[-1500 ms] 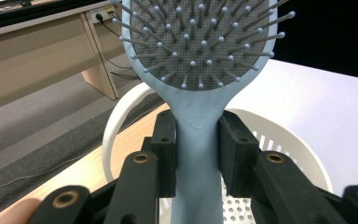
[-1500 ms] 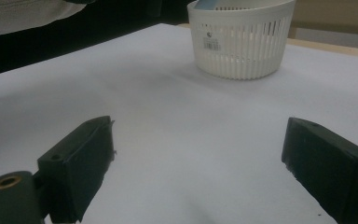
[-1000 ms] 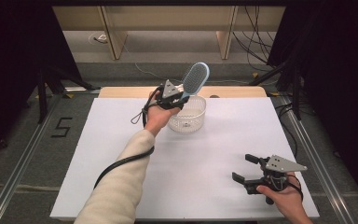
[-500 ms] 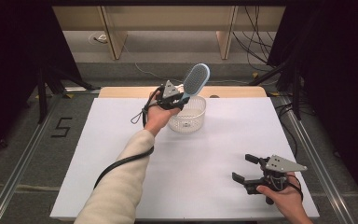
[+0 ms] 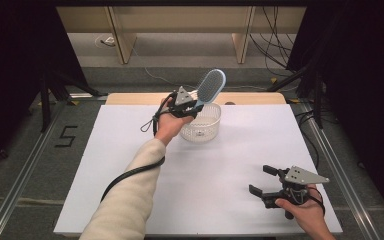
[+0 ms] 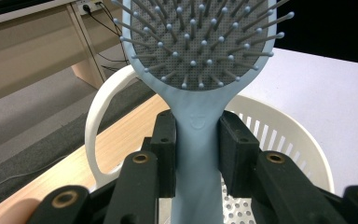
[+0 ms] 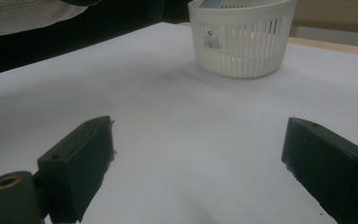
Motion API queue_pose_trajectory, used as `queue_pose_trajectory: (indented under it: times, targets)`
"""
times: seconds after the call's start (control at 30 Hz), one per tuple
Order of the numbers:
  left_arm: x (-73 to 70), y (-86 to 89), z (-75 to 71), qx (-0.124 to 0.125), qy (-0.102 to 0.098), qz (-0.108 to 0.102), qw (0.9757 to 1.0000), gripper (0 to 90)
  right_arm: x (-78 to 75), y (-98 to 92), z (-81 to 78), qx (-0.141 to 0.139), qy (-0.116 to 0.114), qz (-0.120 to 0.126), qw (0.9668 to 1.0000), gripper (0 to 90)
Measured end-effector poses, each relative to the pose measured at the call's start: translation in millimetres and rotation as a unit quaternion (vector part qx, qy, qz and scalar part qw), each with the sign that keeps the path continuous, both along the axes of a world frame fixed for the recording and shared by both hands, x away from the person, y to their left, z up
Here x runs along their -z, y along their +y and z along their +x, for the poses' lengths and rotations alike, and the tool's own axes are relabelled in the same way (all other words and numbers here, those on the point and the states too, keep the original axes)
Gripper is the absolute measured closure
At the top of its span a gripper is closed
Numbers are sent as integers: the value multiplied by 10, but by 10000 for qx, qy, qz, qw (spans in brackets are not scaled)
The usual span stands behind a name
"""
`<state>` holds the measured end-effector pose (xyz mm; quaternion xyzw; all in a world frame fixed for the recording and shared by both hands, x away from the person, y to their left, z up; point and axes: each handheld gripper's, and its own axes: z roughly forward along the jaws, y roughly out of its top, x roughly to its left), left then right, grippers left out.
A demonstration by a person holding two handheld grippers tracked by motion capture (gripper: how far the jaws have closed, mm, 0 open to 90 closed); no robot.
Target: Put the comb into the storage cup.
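One pale blue plastic paddle hairbrush (image 6: 200, 70) with a grey bristle pad and ball-tipped pins is pinched by its handle in the left gripper (image 5: 190, 104), tilted above one white slotted plastic basket (image 5: 203, 126). The left forearm reaches forward. The right gripper (image 5: 267, 182) rests low, jaws spread.

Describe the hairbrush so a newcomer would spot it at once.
Start at the white table and find the white slotted basket near its far edge. Above it, the left gripper clamps the pale blue hairbrush by its handle, the grey bristled paddle head pointing up.
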<state>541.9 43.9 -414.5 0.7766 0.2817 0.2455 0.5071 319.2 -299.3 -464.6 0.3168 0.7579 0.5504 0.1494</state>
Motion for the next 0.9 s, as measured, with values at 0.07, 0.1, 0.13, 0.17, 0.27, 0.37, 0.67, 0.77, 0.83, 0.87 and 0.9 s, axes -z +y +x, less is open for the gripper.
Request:
queue_pose_trajectory:
  times: [0.07,0.1,0.13,0.17,0.27,0.37,0.67,0.77,0.83,0.87,0.9]
  targets:
    - [3,-2,2,-11,3,11,10000,695,0,0,0,8,0,4,10000,101]
    - [4,-3,3,-5,6,16,10000,694,2,0,0,0,-2,-6,10000,101]
    - [6,-5,4,0,6,32,10000,694,2,2,0,-1,0,8,10000,101]
    - [7,-6,5,6,3,48,10000,694,2,1,1,-4,-5,2,10000,101]
    - [14,-12,10,-20,8,55,10000,694,1,-1,0,-2,3,-5,10000,100]
    - [24,-12,17,-24,6,92,10000,694,0,0,0,-2,2,-3,10000,101]
    - [40,-35,29,-9,-10,225,9997,693,1,-1,0,2,5,-2,10000,101]
    - [46,-43,33,-20,-7,261,9997,692,1,-1,0,5,-3,9,10000,101]
    - [49,-55,35,-90,-8,302,9995,690,1,-1,-1,4,-2,2,10000,101]
    - [45,-66,35,-117,25,330,9994,683,1,-2,0,-1,-11,4,10000,100]
    - [40,-73,39,-96,59,385,9992,646,1,-2,0,2,-13,5,10000,100]
